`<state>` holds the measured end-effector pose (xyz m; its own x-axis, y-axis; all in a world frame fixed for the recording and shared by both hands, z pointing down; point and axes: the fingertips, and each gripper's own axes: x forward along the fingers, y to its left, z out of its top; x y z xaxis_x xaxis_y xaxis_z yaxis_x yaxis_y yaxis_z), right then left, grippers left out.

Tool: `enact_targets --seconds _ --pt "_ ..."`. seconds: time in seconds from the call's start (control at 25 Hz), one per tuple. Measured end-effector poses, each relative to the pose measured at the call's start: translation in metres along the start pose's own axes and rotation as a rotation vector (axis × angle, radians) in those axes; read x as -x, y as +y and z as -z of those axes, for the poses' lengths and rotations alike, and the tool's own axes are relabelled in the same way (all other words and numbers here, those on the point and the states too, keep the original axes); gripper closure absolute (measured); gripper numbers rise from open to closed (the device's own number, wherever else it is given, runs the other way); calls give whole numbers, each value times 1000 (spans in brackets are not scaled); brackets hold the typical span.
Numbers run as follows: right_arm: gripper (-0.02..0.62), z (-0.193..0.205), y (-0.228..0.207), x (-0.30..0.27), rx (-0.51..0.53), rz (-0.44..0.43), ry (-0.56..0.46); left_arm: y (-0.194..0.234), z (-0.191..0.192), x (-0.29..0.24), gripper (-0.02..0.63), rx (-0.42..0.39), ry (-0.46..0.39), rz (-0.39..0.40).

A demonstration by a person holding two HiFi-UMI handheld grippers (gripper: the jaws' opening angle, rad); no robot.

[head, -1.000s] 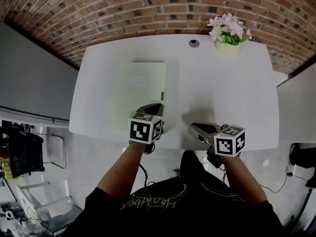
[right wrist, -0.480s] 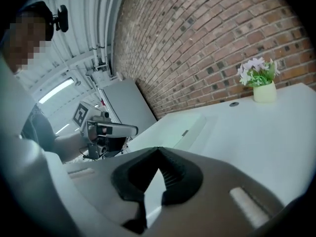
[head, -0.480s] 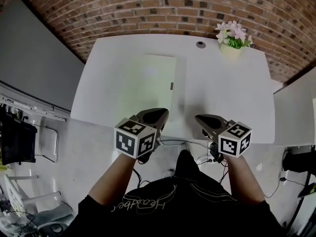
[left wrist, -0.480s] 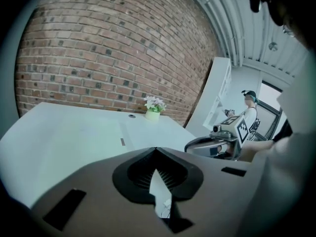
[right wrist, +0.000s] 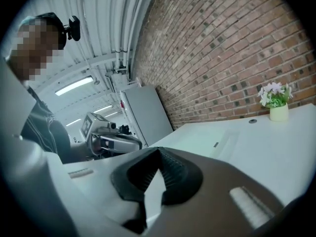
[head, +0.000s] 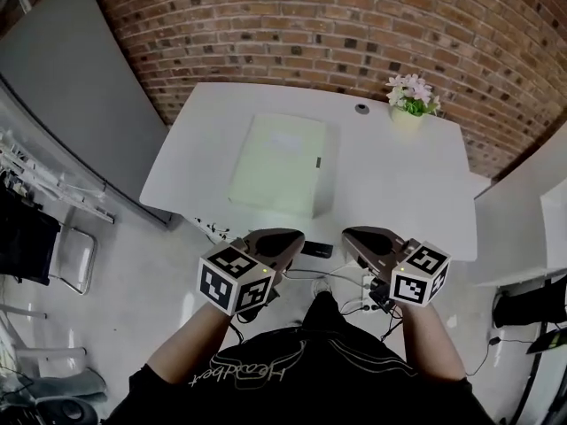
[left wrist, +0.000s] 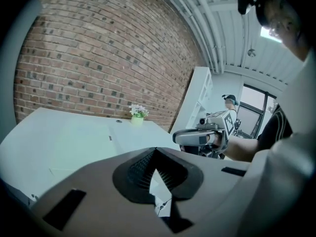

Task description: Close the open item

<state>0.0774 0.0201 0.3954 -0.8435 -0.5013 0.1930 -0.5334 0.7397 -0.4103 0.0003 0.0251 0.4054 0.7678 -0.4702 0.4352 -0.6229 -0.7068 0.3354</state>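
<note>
A pale green flat case [head: 277, 163] lies on the white table [head: 399, 193], its lid down and a small dark clasp on its right edge. The left gripper view shows the case [left wrist: 79, 141] far ahead, as does the right gripper view [right wrist: 223, 141]. My left gripper [head: 280, 237] and right gripper [head: 358, 235] hover side by side off the table's near edge, over the floor, well short of the case. Both are shut with nothing between the jaws. The right gripper [left wrist: 200, 137] also shows in the left gripper view, and the left gripper [right wrist: 116, 143] in the right one.
A flower pot [head: 407, 106] stands at the table's far right corner beside a round cable hole [head: 361, 109]. Behind is a brick wall [head: 337, 34]. There is a grey panel [head: 80, 87] at the left, a white cabinet [head: 518, 228] at the right, and cables [head: 321, 251] on the floor under the near edge.
Both grippers have pulled back from the table's near edge toward the body. The table and case now lie farther off in the head view. The case has not moved on the table.
</note>
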Motion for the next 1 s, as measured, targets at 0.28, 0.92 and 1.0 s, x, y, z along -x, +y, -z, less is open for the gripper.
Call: enact_targets --seconds 0.28,0.92,1.0 --pt "592 -14 71 8 8 -74 -82 -32 -1 45 604 7 -79 101" --pt "592 3 117 11 -45 -87 -131 -62 29 80 604 -31 -124 228" --pt "594 6 118 11 -59 -85 -132 -65 27 83 604 -10 -146 242"
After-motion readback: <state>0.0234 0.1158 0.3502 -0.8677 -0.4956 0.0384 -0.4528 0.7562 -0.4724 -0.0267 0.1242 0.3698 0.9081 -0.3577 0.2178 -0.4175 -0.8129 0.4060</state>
